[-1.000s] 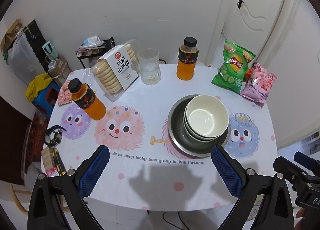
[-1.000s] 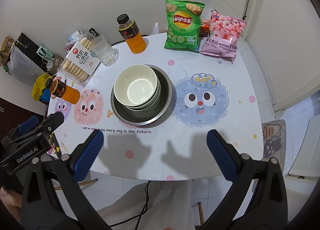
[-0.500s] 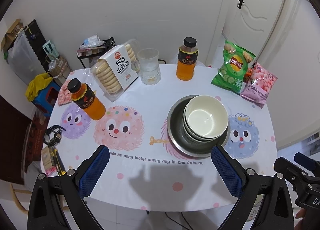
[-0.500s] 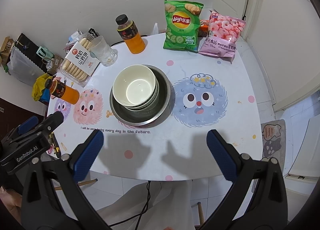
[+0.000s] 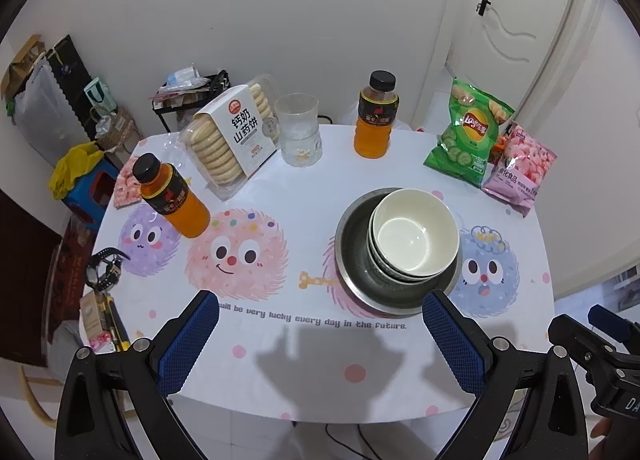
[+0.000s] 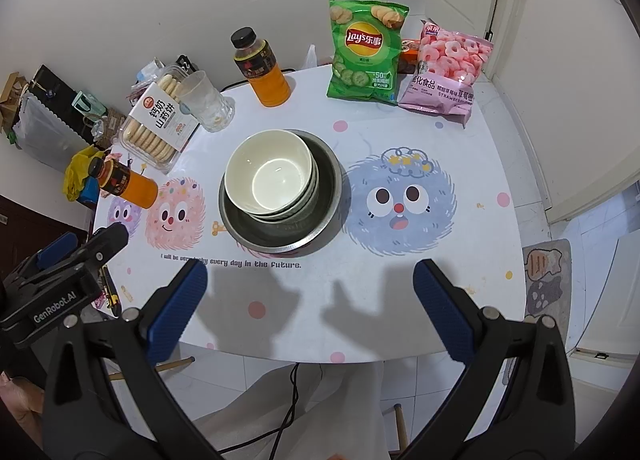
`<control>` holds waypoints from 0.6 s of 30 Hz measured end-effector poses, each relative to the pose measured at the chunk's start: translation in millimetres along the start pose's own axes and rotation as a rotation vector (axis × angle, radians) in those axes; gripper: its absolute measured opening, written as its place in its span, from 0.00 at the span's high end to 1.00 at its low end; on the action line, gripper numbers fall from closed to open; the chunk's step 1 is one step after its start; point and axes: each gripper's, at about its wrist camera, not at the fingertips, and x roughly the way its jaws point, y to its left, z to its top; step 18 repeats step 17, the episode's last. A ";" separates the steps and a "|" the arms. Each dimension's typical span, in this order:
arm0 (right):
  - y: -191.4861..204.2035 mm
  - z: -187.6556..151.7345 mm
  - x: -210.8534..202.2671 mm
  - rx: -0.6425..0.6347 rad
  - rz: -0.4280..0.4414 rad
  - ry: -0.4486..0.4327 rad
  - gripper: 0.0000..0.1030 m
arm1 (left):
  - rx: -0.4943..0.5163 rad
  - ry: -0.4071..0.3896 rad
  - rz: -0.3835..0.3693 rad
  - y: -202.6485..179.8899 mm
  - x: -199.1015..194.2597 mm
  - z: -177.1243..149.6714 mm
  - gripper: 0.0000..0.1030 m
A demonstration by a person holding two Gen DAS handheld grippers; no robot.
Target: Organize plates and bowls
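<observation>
Hovering both grippers over the near desk [image 6: 400, 300] edge, I keep left fingers [image 5: 188, 336] and right fingers [image 6: 176, 308] spread wide, holding nothing. The white bowls [image 6: 268, 176] sit nested in the steel bowl [image 6: 324, 196] mid-desk, probably stacked for tidiness. Bare cloth lies nearer me; bottles and snacks crowd the far rim.

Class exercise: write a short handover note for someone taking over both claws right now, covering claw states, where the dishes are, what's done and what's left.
Left claw: open, empty, above the table's near edge.
Right claw: open, empty, likewise clear of the dishes.
Dishes: white bowls nested in the metal basin, mid-table.
Done: stack looks complete.
Left: nothing obvious; snacks and bottles are not part of the job.
</observation>
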 end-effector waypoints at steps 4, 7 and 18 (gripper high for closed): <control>0.7 0.0 0.1 0.001 -0.001 -0.001 0.01 | -0.001 -0.001 -0.004 0.8 0.5 0.3 0.00; 1.2 -0.1 0.3 0.003 -0.001 0.000 0.01 | -0.005 -0.009 -0.017 1.9 0.3 2.1 0.00; -4.6 4.2 5.3 -0.004 0.002 0.010 0.01 | 0.001 -0.057 -0.078 -2.4 -6.0 0.5 0.00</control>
